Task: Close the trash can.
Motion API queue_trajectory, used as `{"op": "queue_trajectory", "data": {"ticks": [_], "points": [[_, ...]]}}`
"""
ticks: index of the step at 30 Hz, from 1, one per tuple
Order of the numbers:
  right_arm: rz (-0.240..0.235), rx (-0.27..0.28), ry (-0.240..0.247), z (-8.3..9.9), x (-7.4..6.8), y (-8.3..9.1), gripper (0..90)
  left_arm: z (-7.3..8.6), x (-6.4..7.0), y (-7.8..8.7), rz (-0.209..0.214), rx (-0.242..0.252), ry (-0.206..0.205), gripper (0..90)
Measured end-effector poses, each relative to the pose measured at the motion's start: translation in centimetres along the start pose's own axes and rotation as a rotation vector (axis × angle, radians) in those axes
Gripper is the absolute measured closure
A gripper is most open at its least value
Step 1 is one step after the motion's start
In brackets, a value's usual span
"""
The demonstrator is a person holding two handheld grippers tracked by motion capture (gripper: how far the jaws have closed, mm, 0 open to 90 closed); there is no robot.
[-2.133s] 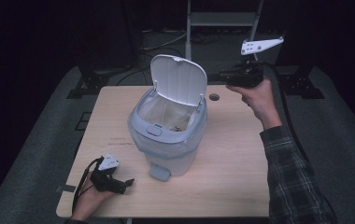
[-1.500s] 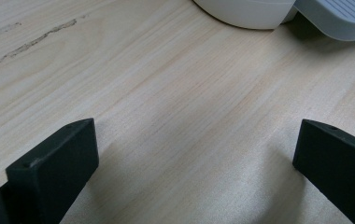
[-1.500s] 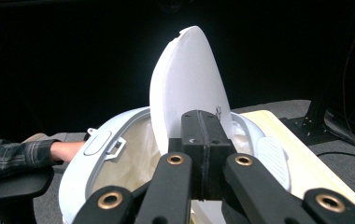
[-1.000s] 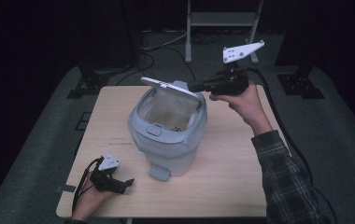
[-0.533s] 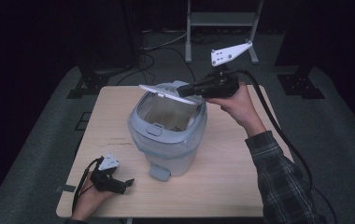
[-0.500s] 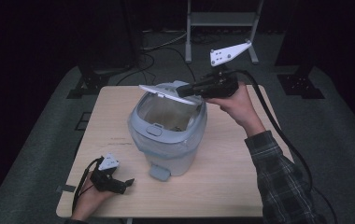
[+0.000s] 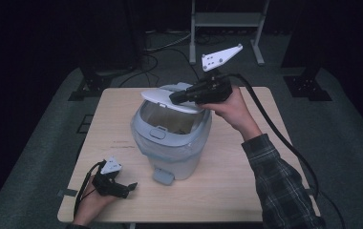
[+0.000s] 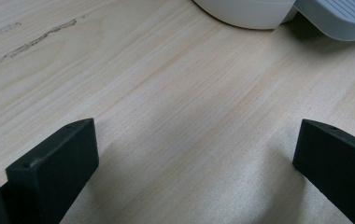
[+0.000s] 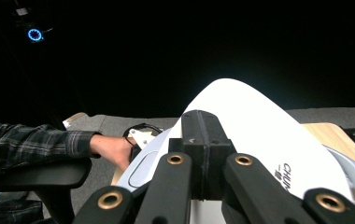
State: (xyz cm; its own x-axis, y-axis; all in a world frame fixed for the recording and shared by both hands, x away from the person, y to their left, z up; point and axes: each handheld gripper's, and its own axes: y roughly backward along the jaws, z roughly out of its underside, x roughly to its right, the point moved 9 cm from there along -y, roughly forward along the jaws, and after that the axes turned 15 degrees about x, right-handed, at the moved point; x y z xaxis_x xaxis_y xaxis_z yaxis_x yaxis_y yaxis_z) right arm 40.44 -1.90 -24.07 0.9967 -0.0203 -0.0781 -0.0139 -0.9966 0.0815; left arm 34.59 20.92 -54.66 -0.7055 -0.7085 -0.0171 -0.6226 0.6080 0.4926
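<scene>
A pale grey pedal bin (image 7: 175,152) stands mid-table, a clear liner folded over its rim. Its white lid (image 7: 163,98) hangs nearly level, a little above the rim. My right gripper (image 7: 176,98) is shut, and its tips lie on top of the lid. In the right gripper view the closed jaws rest on the white lid (image 9: 259,121). My left gripper (image 7: 129,187) lies open on the table at the front left, pointing toward the bin's foot pedal (image 7: 163,176). In the left gripper view the pedal (image 8: 339,18) and the bin's base (image 8: 245,7) lie ahead of my left gripper (image 8: 194,158).
The wooden table (image 7: 265,157) has bare surface to the right of the bin and along the front. A faint scratch mark (image 8: 31,42) runs across the wood near the left gripper. Dark floor, cables and a metal stand (image 7: 227,19) lie behind the table.
The lid has swung down from upright to nearly level. My right gripper has moved left and down with it. The left gripper has stayed put.
</scene>
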Motion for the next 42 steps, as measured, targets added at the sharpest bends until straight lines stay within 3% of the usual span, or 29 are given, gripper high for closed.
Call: {"op": "queue_trajectory", "data": {"ticks": [19, 42], "points": [[-0.051, -0.056, -0.014, 2.3, -1.1, -2.3, 90.0, 0.0, 0.0, 0.0, -0.001, 0.0, 0.0, 0.0], [-0.013, -0.188, 0.035, 4.8, -1.3, -3.4, 90.0, 0.0, 0.0, 0.0, -0.001, 0.001, 0.0, 0.0]]}}
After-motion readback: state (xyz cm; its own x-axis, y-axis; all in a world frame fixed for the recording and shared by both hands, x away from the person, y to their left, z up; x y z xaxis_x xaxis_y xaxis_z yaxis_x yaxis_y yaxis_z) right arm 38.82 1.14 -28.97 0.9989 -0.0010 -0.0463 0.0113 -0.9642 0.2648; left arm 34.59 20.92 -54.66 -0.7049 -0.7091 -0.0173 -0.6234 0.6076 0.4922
